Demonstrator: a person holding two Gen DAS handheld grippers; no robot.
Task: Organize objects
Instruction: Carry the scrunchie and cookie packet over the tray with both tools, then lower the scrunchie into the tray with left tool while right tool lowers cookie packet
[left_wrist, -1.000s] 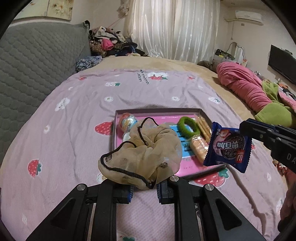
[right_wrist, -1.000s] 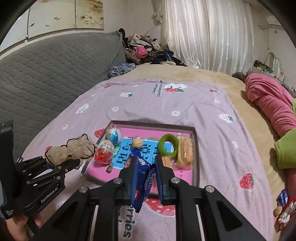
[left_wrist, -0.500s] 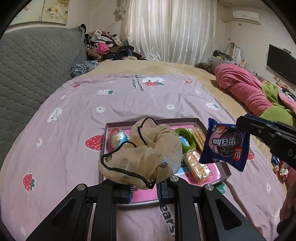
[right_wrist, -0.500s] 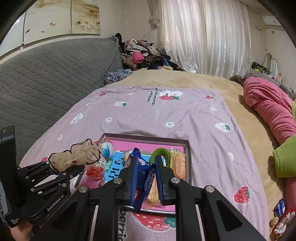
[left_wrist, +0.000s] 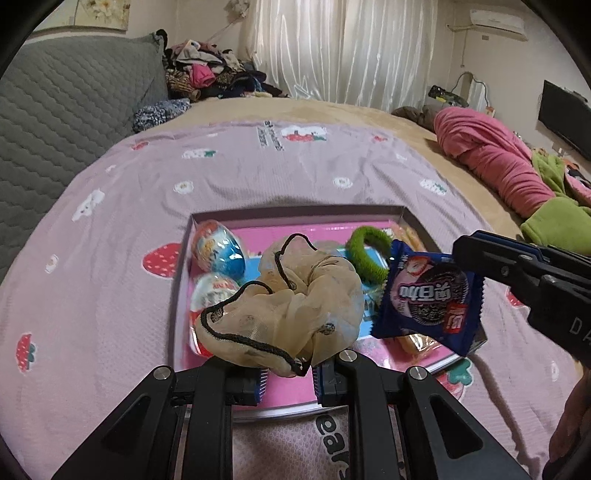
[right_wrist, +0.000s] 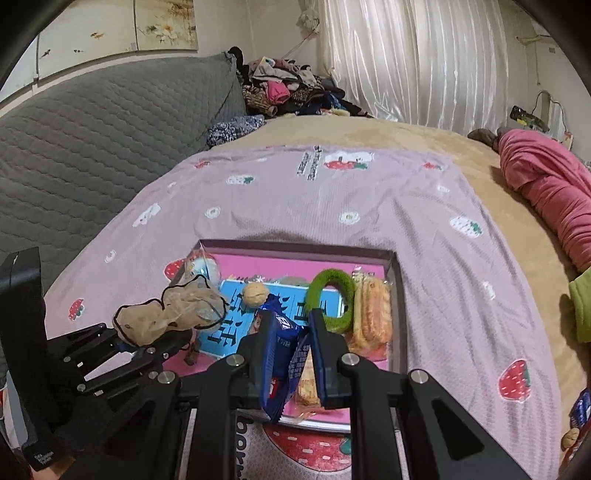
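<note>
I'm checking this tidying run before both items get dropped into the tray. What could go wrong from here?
1. The tray is already crowded: the cookie packet in the right gripper may land on the wafer packs or green hair tie.
2. The beige scrunchie in the left gripper could snag on the jaws at release.
3. Both grippers hang close together over the tray and might collide.

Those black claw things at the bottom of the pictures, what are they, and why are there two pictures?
They are grabbers, one in each of a person's hands. Each grabber has its own camera looking along its fingers, so you get two pictures. The left gripper pinches a beige scrunchie. The right gripper pinches a blue cookie packet. Both hang over a pink tray on a strawberry blanket. In the tray lie a green hair tie, toy eggs, a walnut and wrapped biscuits.
</note>
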